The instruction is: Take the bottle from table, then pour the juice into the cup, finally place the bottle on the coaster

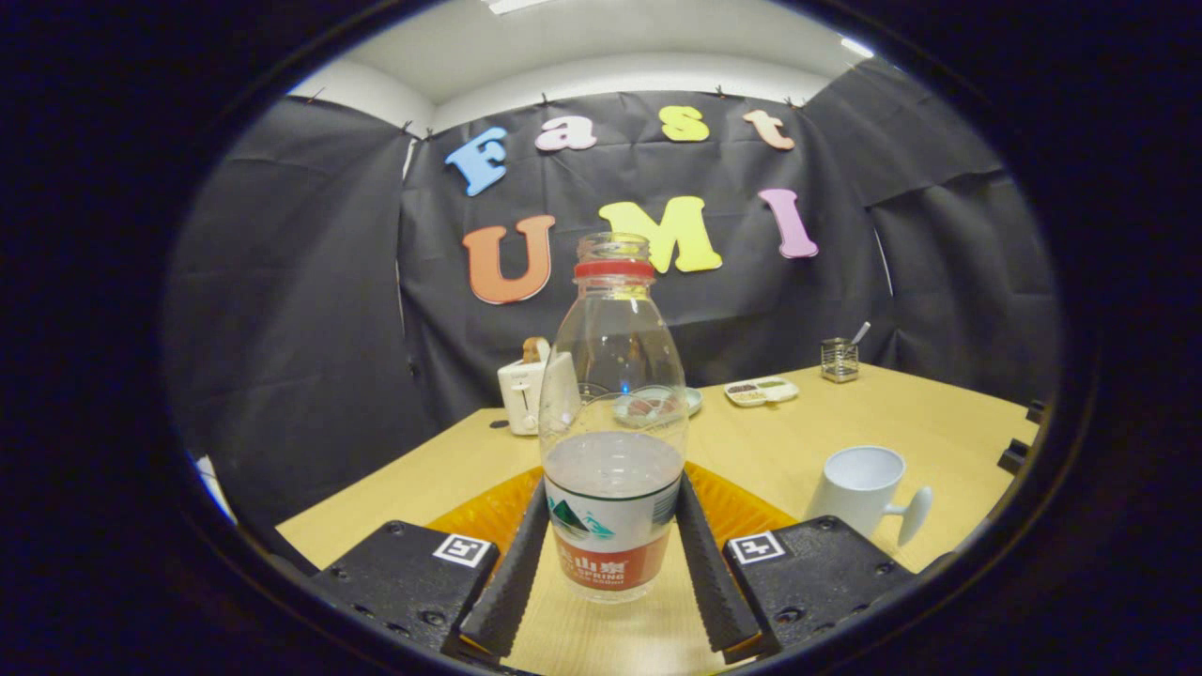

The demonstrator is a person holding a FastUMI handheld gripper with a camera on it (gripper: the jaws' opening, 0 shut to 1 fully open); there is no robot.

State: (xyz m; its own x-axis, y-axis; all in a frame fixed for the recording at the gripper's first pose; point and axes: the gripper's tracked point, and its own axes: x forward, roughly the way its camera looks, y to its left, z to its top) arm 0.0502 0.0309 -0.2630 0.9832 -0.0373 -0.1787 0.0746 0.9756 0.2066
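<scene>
The gripper (612, 554) is held level, low over the table (798, 441), its two fingers (512, 573) pressed against both sides of the bottle (613, 422). The bottle stands upright between them, uncapped, about a third full. I won't read off its label. An orange coaster (479, 516) lies just behind the bottle. The white cup (859, 488) stands off to the right.

A bottle (612, 376), standing pressed between the gripper's (612, 488) two fingers, is showing a printed label with lettering and a mountain picture, while square coded tags (464, 549) are sitting on the gripper's body.
</scene>
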